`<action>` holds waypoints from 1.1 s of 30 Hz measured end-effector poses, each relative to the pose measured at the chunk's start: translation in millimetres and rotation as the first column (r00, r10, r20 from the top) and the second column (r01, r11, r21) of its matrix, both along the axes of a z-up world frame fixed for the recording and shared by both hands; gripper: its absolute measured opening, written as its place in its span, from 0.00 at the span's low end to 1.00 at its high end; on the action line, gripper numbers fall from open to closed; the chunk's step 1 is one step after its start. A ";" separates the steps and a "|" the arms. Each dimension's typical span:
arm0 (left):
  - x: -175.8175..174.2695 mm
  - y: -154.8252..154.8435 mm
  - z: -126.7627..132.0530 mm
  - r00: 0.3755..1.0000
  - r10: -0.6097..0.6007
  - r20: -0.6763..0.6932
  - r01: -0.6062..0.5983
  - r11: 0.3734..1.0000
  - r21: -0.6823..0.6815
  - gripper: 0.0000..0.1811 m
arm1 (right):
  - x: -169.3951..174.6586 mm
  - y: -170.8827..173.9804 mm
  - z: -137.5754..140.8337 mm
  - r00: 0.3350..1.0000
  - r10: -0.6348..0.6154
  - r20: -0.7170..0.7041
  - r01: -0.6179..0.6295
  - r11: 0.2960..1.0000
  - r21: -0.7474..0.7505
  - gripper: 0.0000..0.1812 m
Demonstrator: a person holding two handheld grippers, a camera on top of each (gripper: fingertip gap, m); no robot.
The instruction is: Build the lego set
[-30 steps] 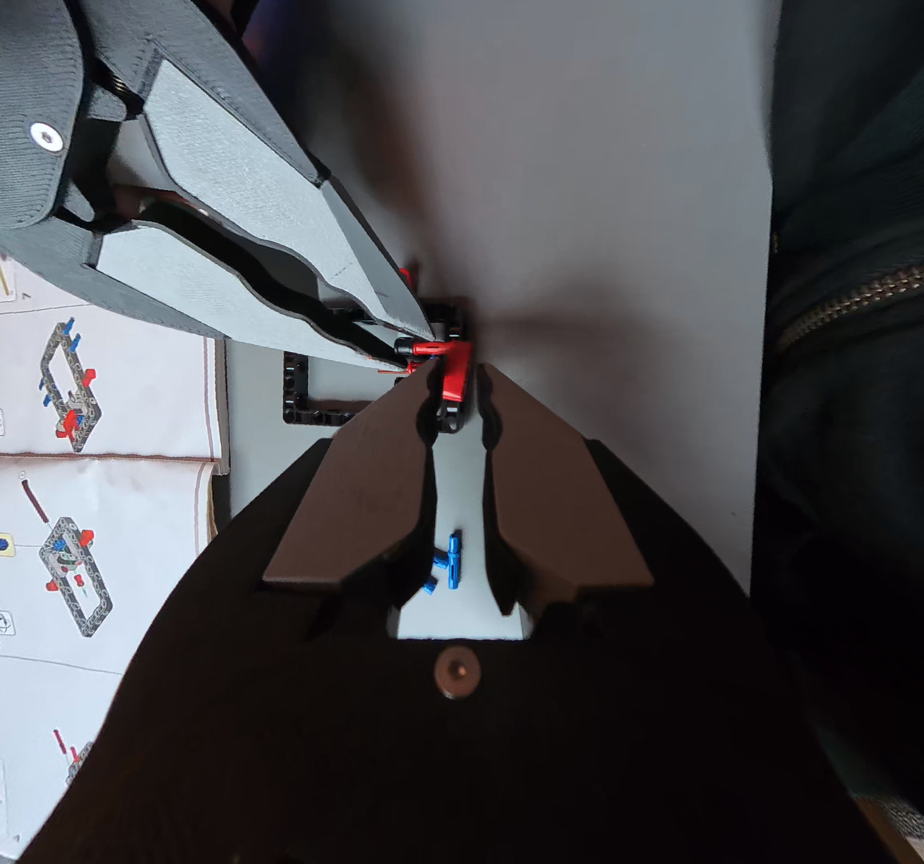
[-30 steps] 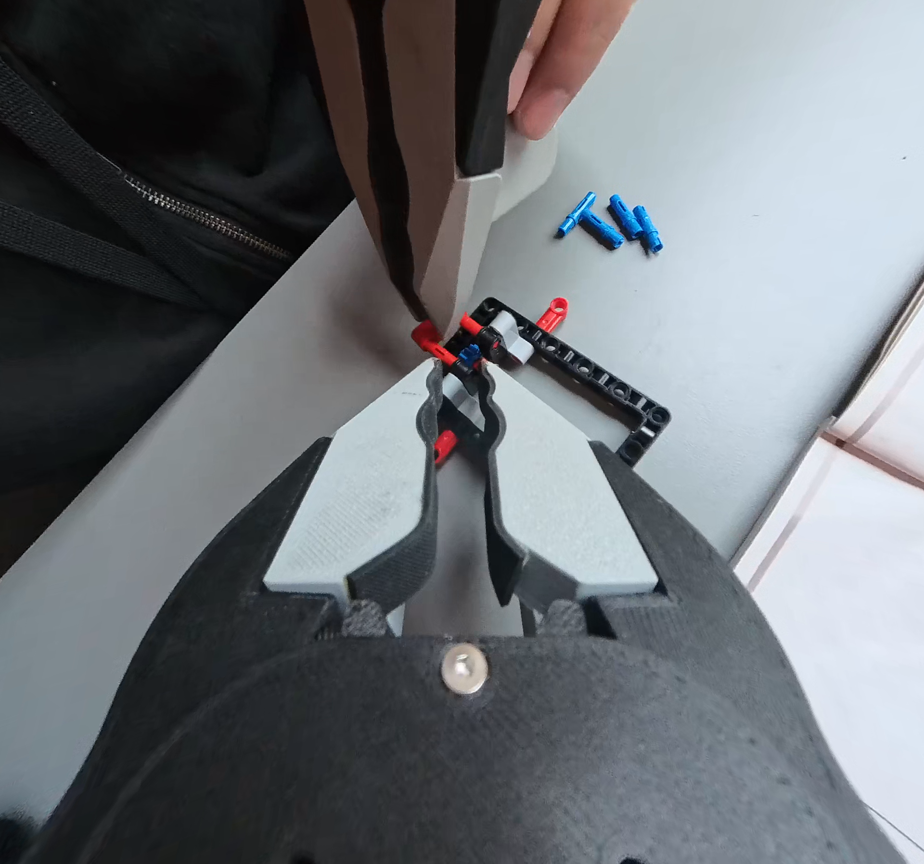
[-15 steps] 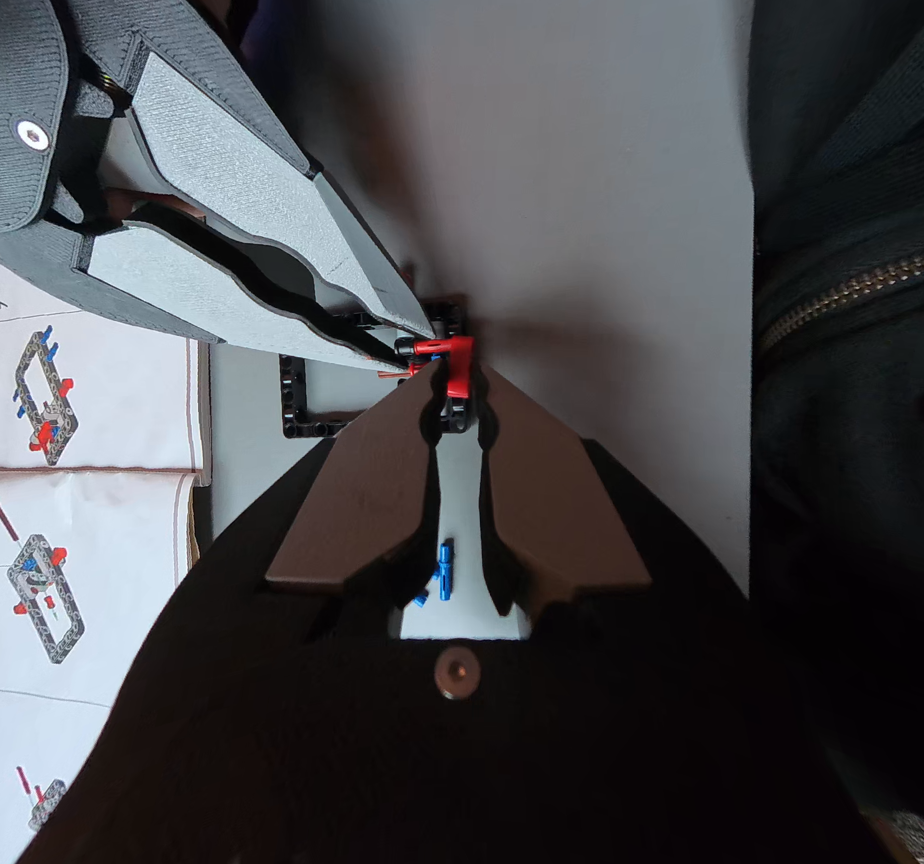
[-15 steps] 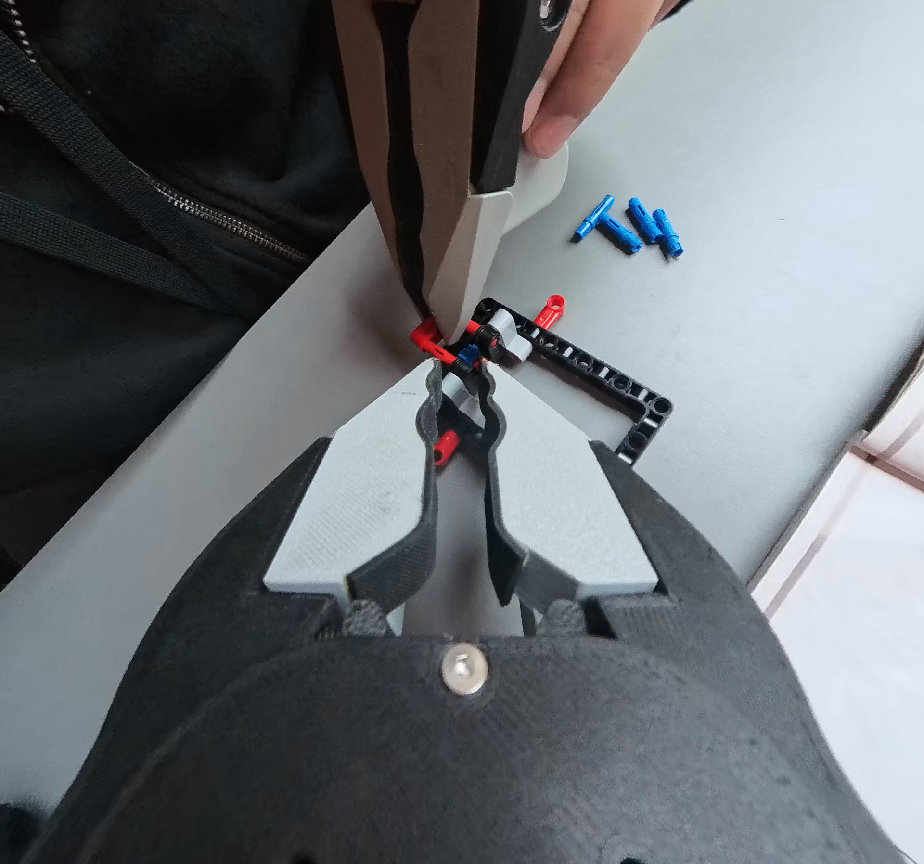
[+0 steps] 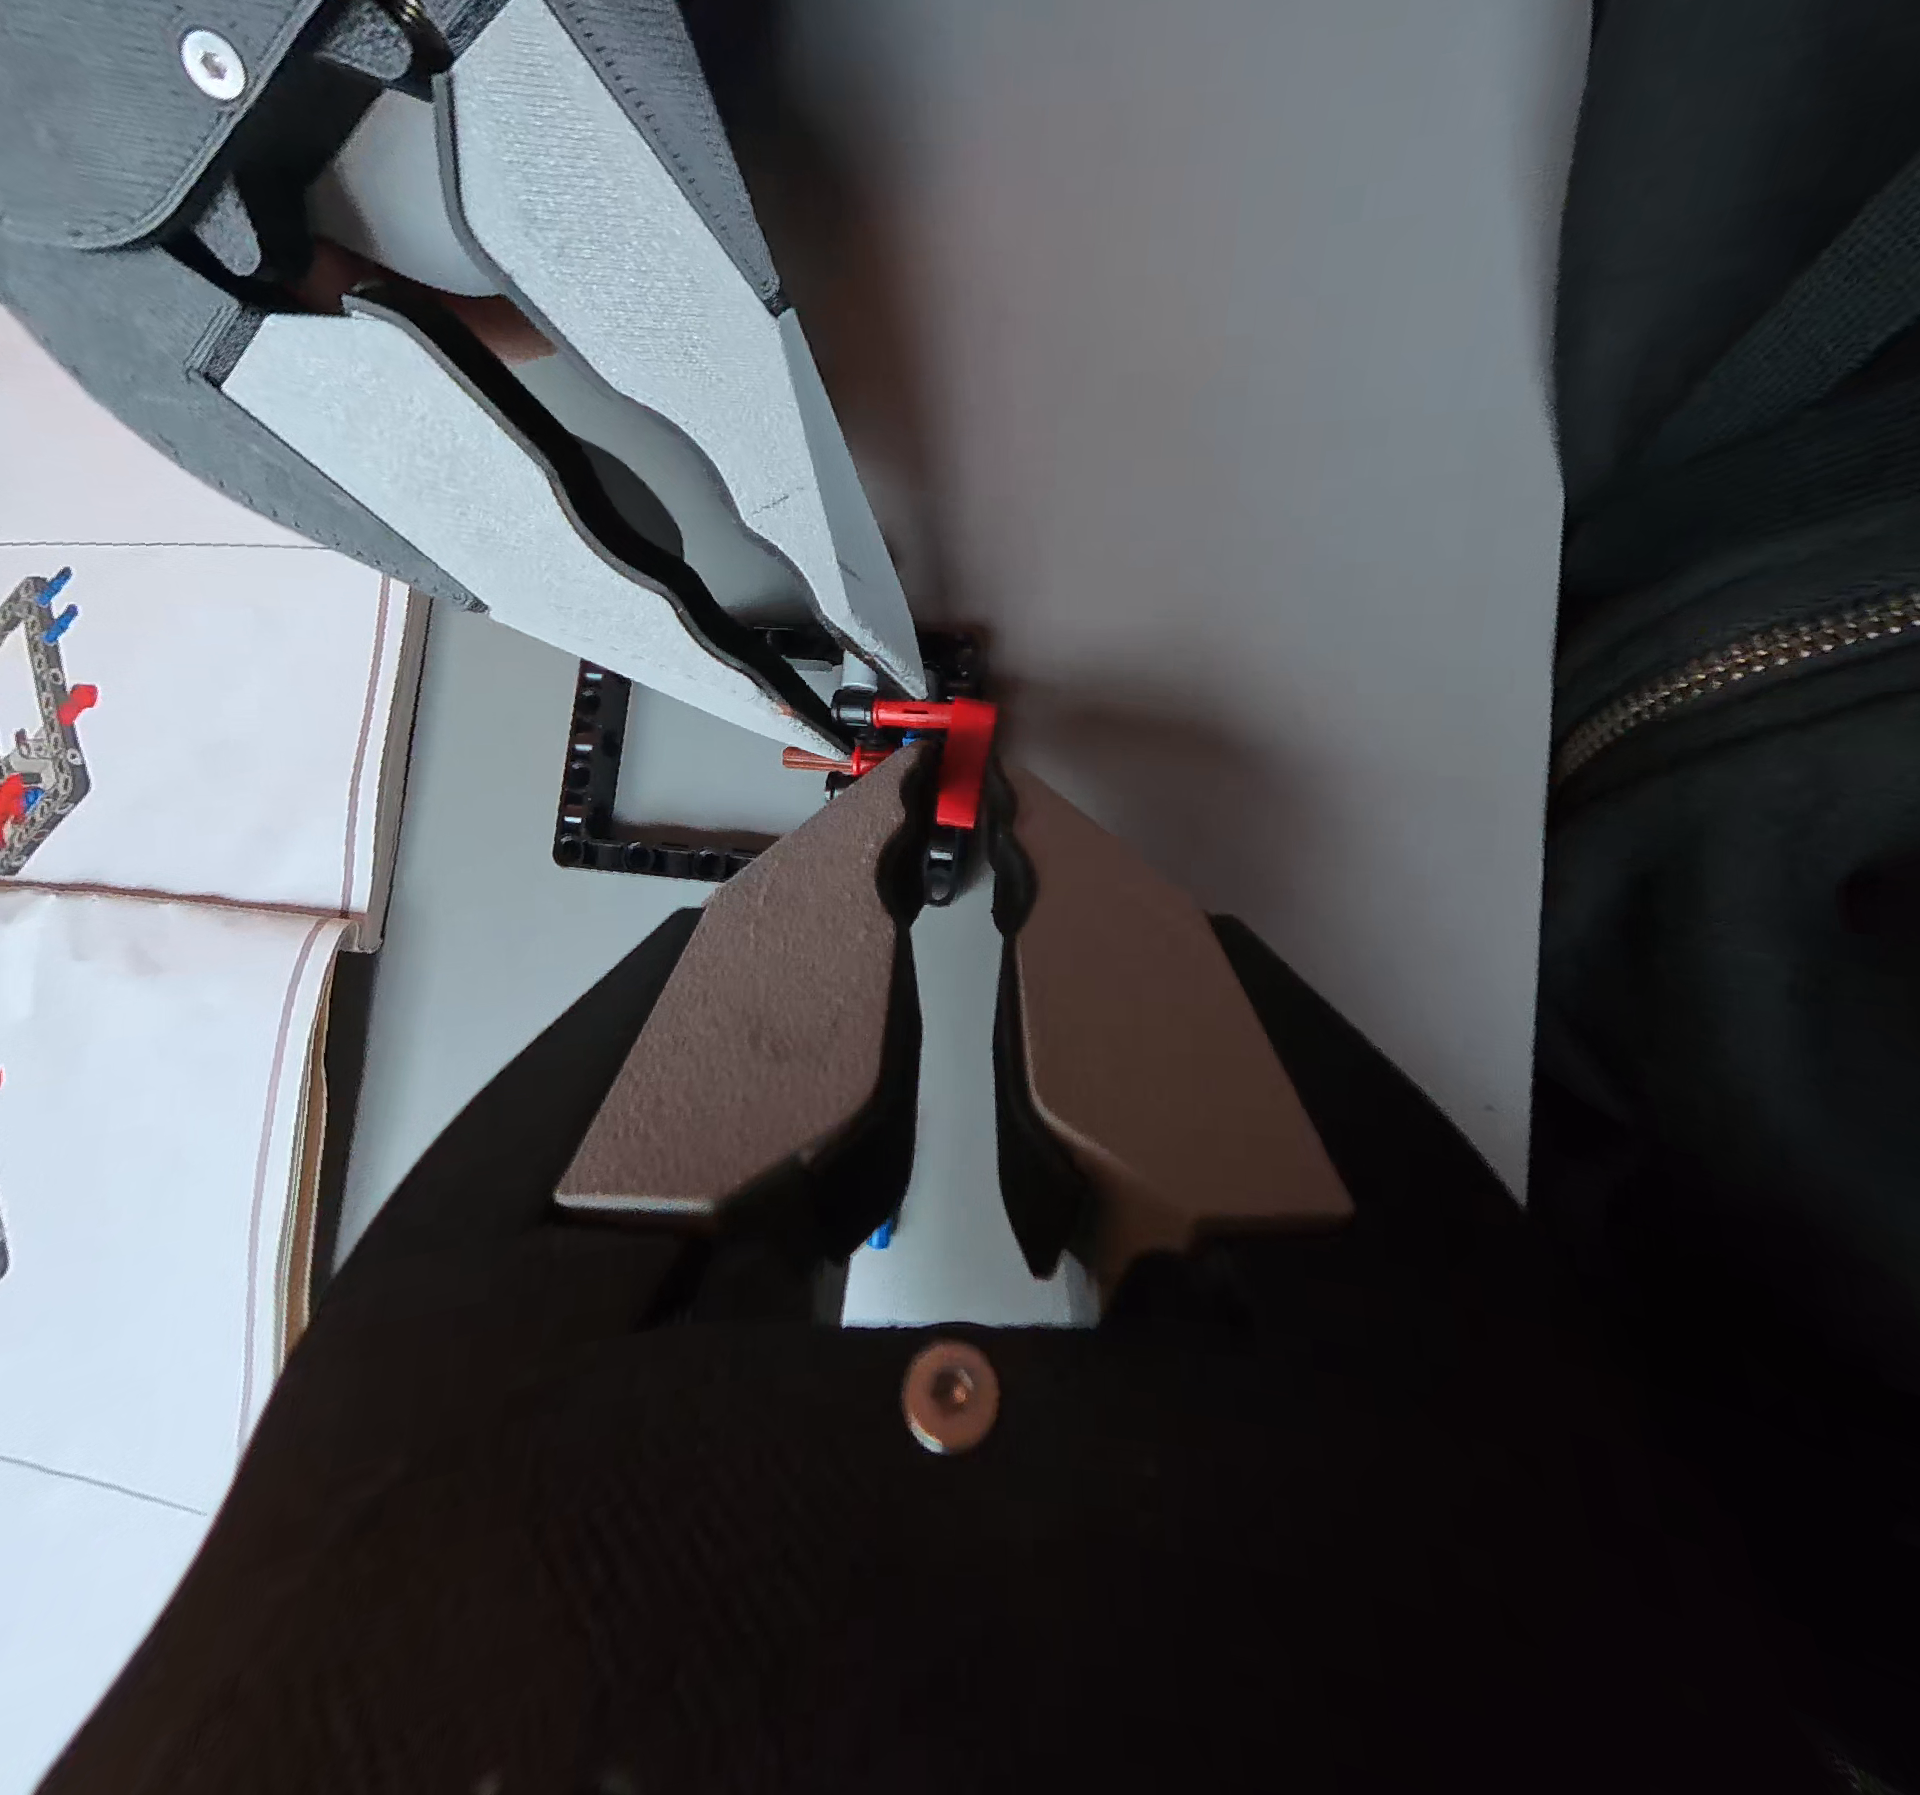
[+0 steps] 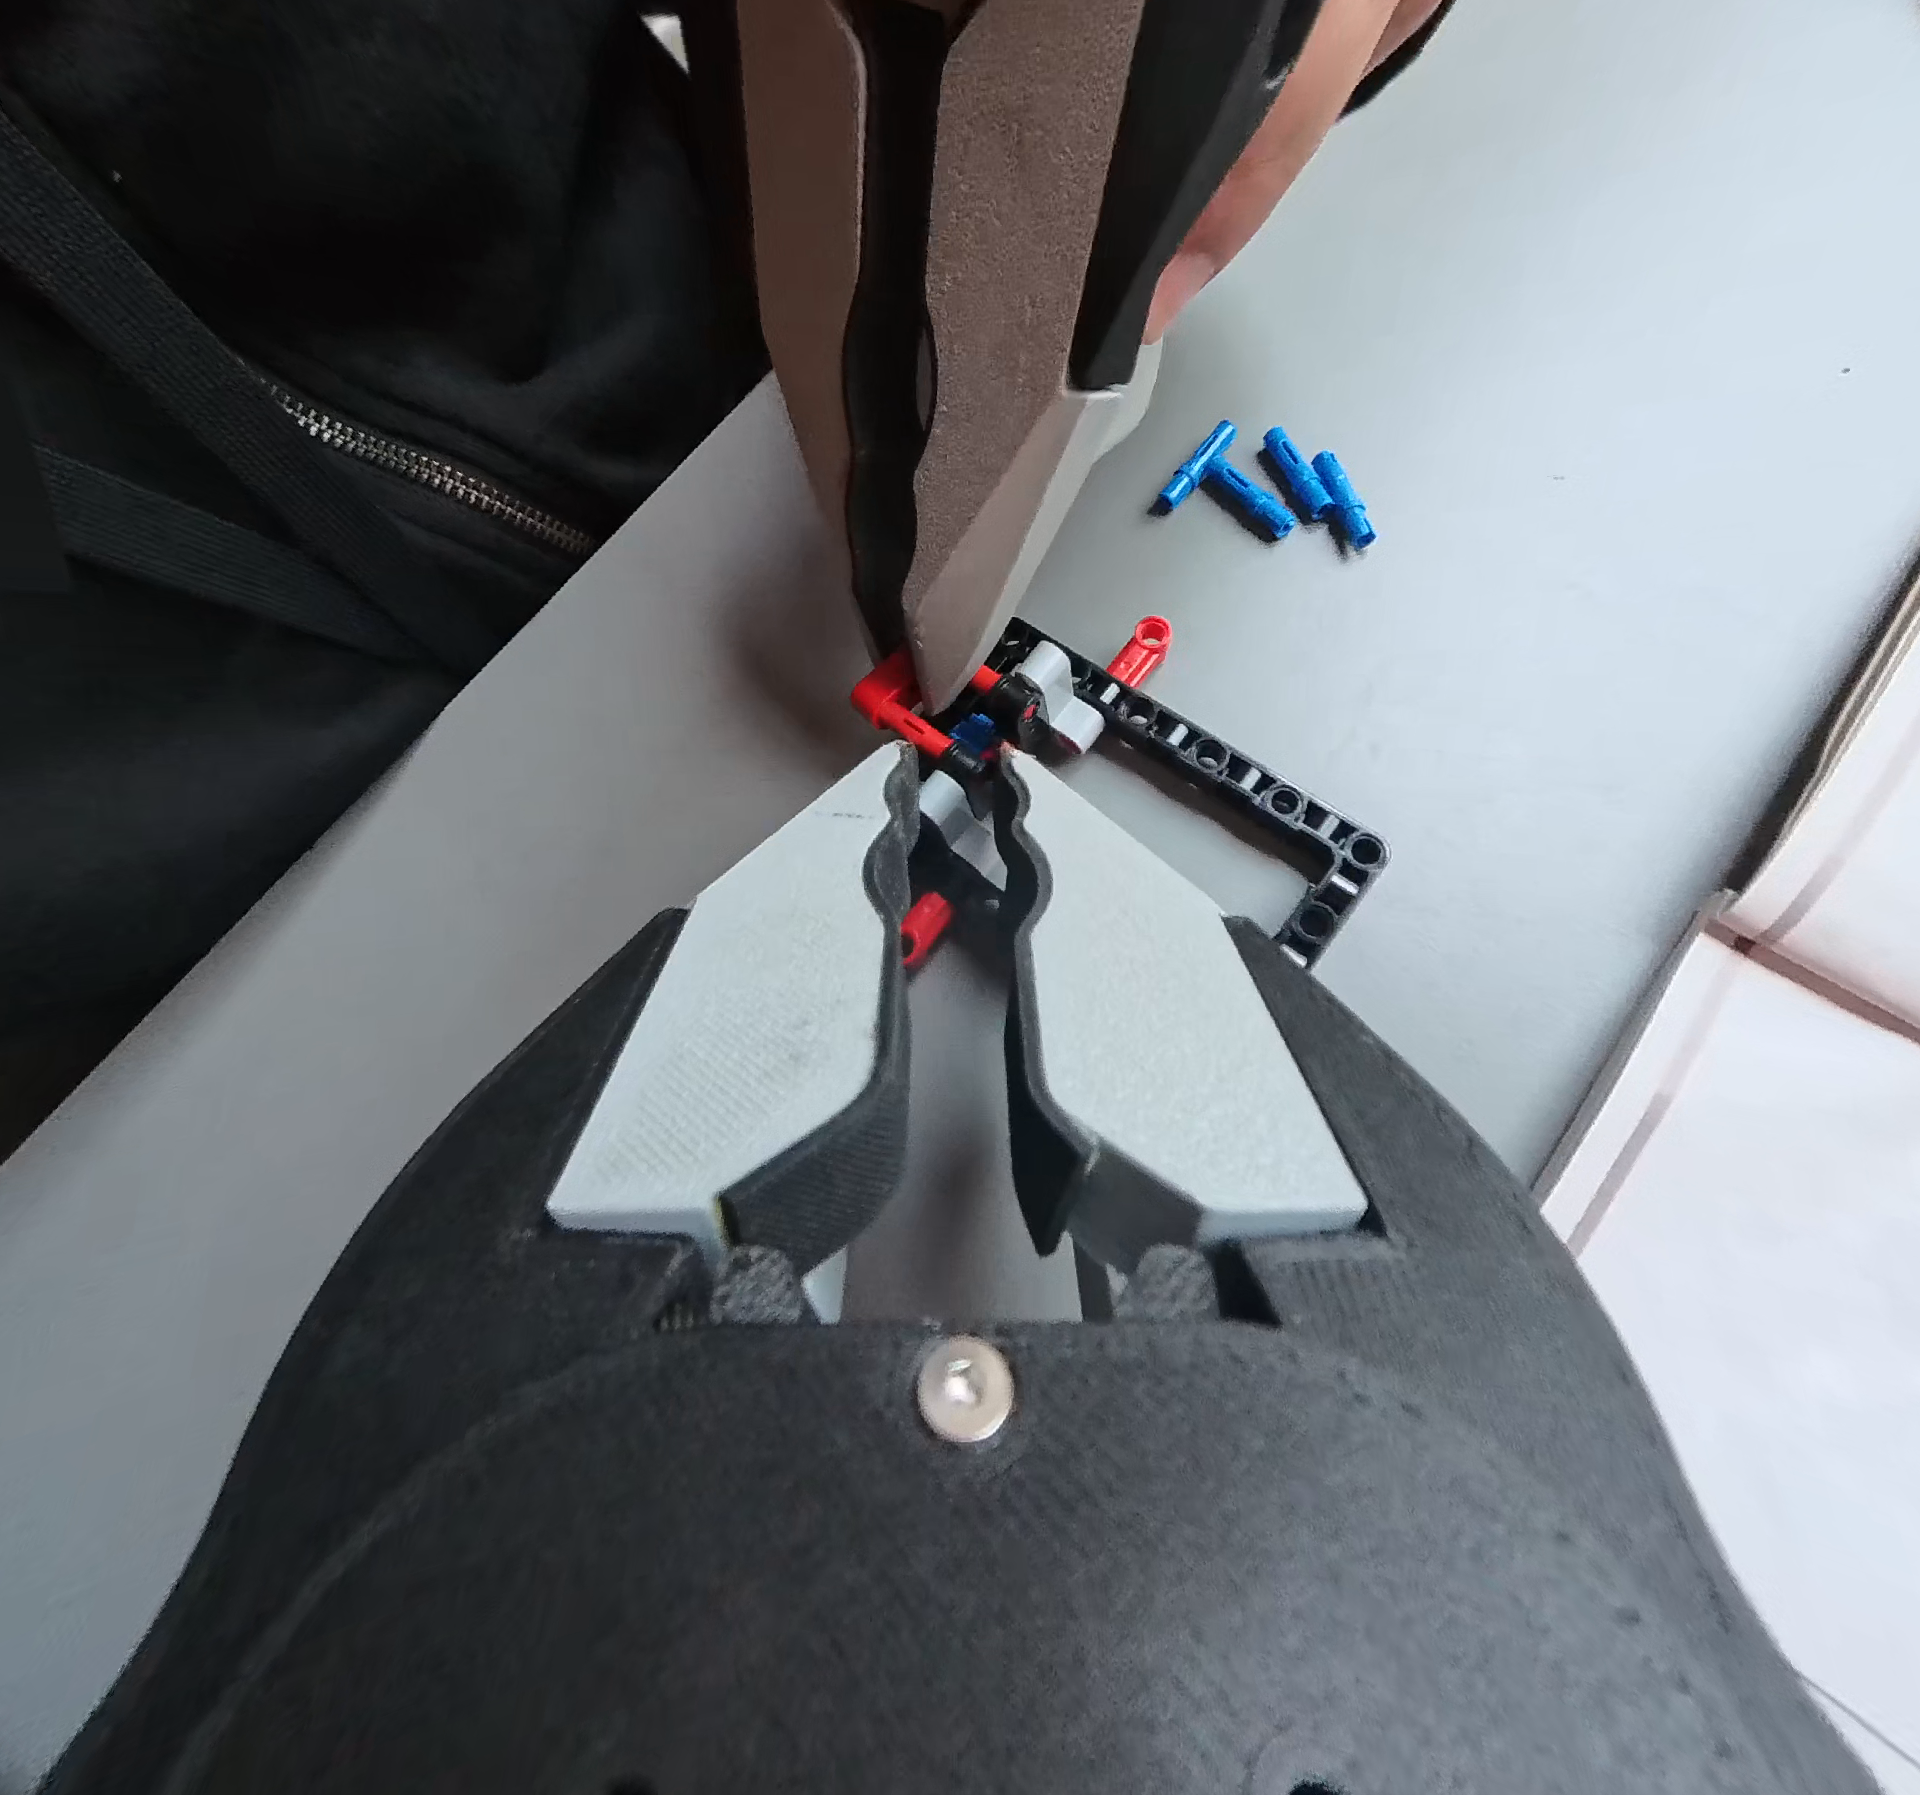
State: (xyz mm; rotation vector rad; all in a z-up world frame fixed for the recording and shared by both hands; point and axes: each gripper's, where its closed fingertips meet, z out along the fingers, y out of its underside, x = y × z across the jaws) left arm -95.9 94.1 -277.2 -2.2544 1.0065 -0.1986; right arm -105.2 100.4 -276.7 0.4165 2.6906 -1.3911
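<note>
A black rectangular Lego frame lies on the grey table, also seen in the right wrist view. Its near corner carries a red L-shaped piece, a grey connector and a red pin. My left gripper, with brown fingers, is shut on that corner at the red piece. My right gripper, with grey fingers, is shut on the frame's side at a grey part. The two grippers' tips almost touch. Several loose blue pins lie beyond the frame.
An open instruction booklet lies at the table's far side from the person. The table edge runs close to the frame, with a person's dark zipped jacket just past it. A hand holds the left gripper. Only a small space, under 4 cm, lies between the two pairs of fingers.
Both grippers stay clamped at the frame's corner. The left wrist view has shifted slightly, so the blue pins are now almost hidden behind its fingers.
</note>
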 end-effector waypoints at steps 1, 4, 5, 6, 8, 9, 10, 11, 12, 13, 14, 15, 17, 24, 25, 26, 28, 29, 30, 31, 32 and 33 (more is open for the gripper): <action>-0.3 -0.3 0.0 1.000 0.005 0.002 -0.005 1.000 0.006 0.03 | -0.3 -0.4 -0.1 1.000 -0.007 -0.005 0.007 1.000 0.003 0.06; -0.8 -0.6 0.1 0.999 0.024 0.026 -0.024 1.000 0.016 0.03 | -1.0 -0.8 -0.5 1.000 -0.022 -0.013 0.023 1.000 0.020 0.06; -1.3 -0.9 0.3 0.999 0.033 0.044 -0.033 0.999 0.007 0.03 | -1.3 -1.0 -0.7 0.999 -0.025 -0.020 0.026 0.999 0.032 0.06; -1.8 -1.0 0.3 0.997 0.041 0.060 -0.041 0.999 -0.004 0.03 | -2.2 -1.0 -0.9 0.999 -0.029 -0.031 0.030 0.998 0.048 0.06; -2.5 -1.3 0.3 0.994 0.058 0.089 -0.055 0.998 -0.033 0.03 | -3.5 -1.2 -1.3 0.999 -0.037 -0.034 0.040 0.996 0.077 0.06; -2.8 -1.5 0.4 0.993 0.066 0.101 -0.061 0.997 -0.053 0.03 | -3.9 -1.4 -1.4 0.999 -0.042 -0.028 0.044 0.996 0.083 0.06; -3.6 -1.4 0.5 0.992 0.072 0.105 -0.066 0.996 -0.066 0.03 | -4.7 -1.3 -1.4 0.998 -0.047 -0.030 0.049 0.995 0.086 0.06; -4.5 -1.0 0.5 0.992 0.077 0.102 -0.070 0.995 -0.072 0.03 | -5.6 -0.8 -1.5 0.998 -0.053 -0.037 0.056 0.994 0.094 0.06; -5.7 -0.5 0.3 0.992 0.083 0.097 -0.076 0.994 -0.075 0.03 | -6.8 -0.3 -1.7 0.997 -0.061 -0.046 0.065 0.992 0.107 0.06; -6.2 -0.4 0.3 0.992 0.084 0.094 -0.077 0.994 -0.078 0.03 | -7.6 0.0 -1.8 0.996 -0.068 -0.051 0.073 0.990 0.119 0.06; -6.3 -0.4 0.4 0.990 0.092 0.104 -0.083 0.993 -0.089 0.03 | -7.7 0.1 -1.9 0.996 -0.072 -0.051 0.078 0.989 0.128 0.06; -6.5 -0.6 0.5 0.988 0.101 0.118 -0.089 0.991 -0.104 0.03 | -8.0 -0.1 -2.0 0.996 -0.077 -0.053 0.083 0.987 0.134 0.06; -6.9 -0.9 0.8 0.981 0.126 0.148 -0.105 0.984 -0.141 0.03 | -8.5 -0.7 -2.0 0.994 -0.083 -0.072 0.093 0.985 0.148 0.06; -12.8 3.2 0.4 0.988 0.118 0.096 -0.108 0.989 -0.105 0.03 | -13.8 1.5 -1.6 0.991 -0.106 -0.080 0.115 0.987 0.112 0.06; -12.7 2.8 0.2 0.989 0.114 0.094 -0.104 0.989 -0.102 0.03 | -13.6 1.2 -1.3 0.992 -0.107 -0.073 0.113 0.989 0.091 0.06; -12.3 2.5 0.2 0.991 0.102 0.087 -0.094 0.991 -0.093 0.03 | -12.3 0.9 -2.0 0.993 -0.104 -0.056 0.108 0.991 0.075 0.07; -15.1 4.5 0.3 0.995 0.089 0.034 -0.087 0.995 -0.046 0.04 | -8.1 1.9 -6.7 0.996 -0.094 0.004 0.093 0.993 0.074 0.16; -15.8 4.8 0.8 0.996 0.084 0.017 -0.083 0.996 -0.032 0.04 | -8.5 3.3 -7.3 0.995 -0.103 0.019 0.101 0.992 0.076 0.22; -14.5 4.3 1.9 0.997 0.078 0.023 -0.077 0.996 -0.032 0.04 | -10.7 5.9 -6.9 0.992 -0.122 0.018 0.120 0.990 0.079 0.22; -11.9 3.1 3.6 0.996 0.073 0.045 -0.071 0.997 -0.041 0.04 | -12.5 7.6 -4.0 0.990 -0.139 0.014 0.137 0.988 0.070 0.22; -10.6 2.5 5.9 0.995 0.076 0.065 -0.073 0.996 -0.042 0.06 | -13.5 7.7 0.5 0.987 -0.157 0.015 0.156 0.986 0.050 0.22; -12.4 2.7 8.4 0.993 0.092 0.073 -0.089 0.995 -0.034 0.10 | -15.0 7.5 5.0 0.983 -0.181 0.015 0.181 0.983 0.030 0.23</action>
